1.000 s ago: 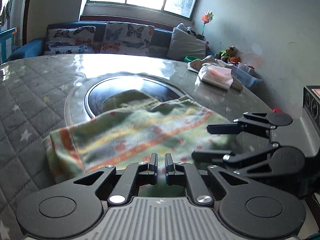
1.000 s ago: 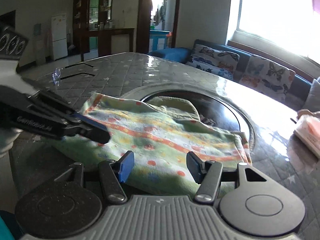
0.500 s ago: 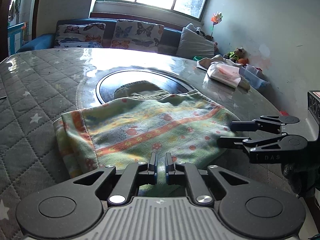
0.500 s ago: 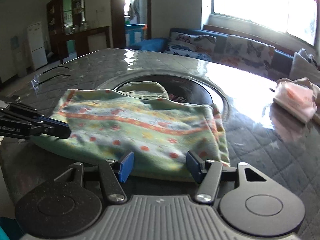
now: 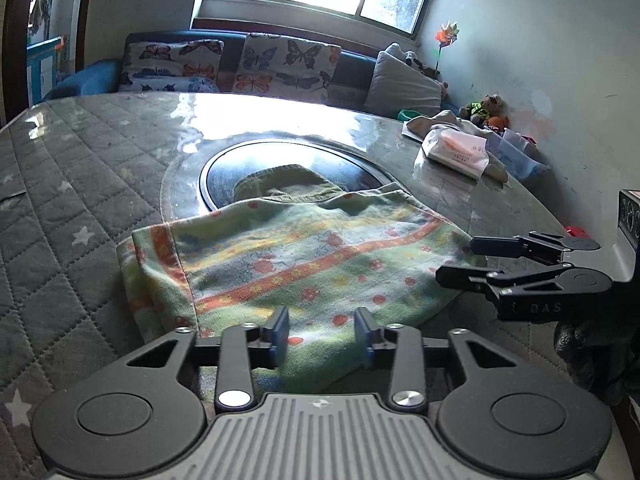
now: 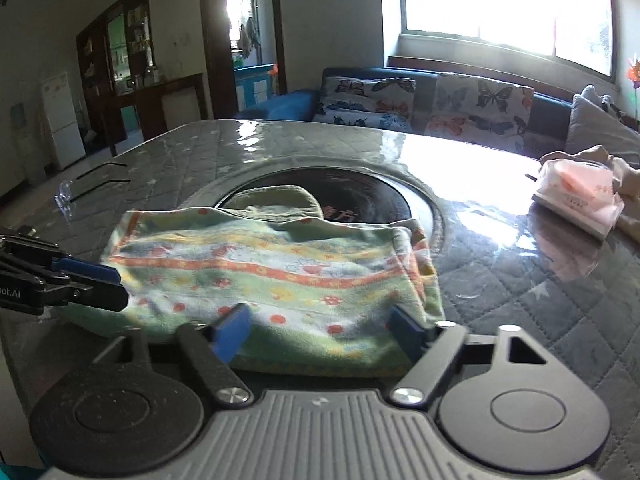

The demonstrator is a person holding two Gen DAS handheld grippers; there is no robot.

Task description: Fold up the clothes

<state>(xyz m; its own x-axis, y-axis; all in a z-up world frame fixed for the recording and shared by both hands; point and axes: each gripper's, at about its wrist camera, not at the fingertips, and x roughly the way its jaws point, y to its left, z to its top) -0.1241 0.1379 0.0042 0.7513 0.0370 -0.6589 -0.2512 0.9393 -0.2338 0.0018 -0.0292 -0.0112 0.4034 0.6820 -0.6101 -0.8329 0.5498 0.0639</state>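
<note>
A green garment with orange stripes and red dots (image 5: 304,256) lies folded flat on the quilted table (image 5: 80,200), its far edge over a round dark inset (image 5: 296,160). My left gripper (image 5: 322,330) hovers at the garment's near edge; its jaws are opening, with cloth lying between them but not pinched. In the right wrist view the garment (image 6: 280,264) stretches across the middle, and my right gripper (image 6: 318,320) is at its near edge, jaws opening wide, pads clear of the cloth. Each gripper shows in the other's view: right gripper (image 5: 456,259), left gripper (image 6: 120,286).
A tissue packet (image 5: 456,152) and pale cloth lie at the table's far right, beside a clear plastic box (image 5: 520,152). A small clear object (image 6: 64,196) sits near the left edge. A sofa with butterfly cushions (image 6: 368,100) stands behind the table.
The left jaws, shut on the garment's near edge before, have parted and let it go. The right jaws have spread wider. The garment has settled flat.
</note>
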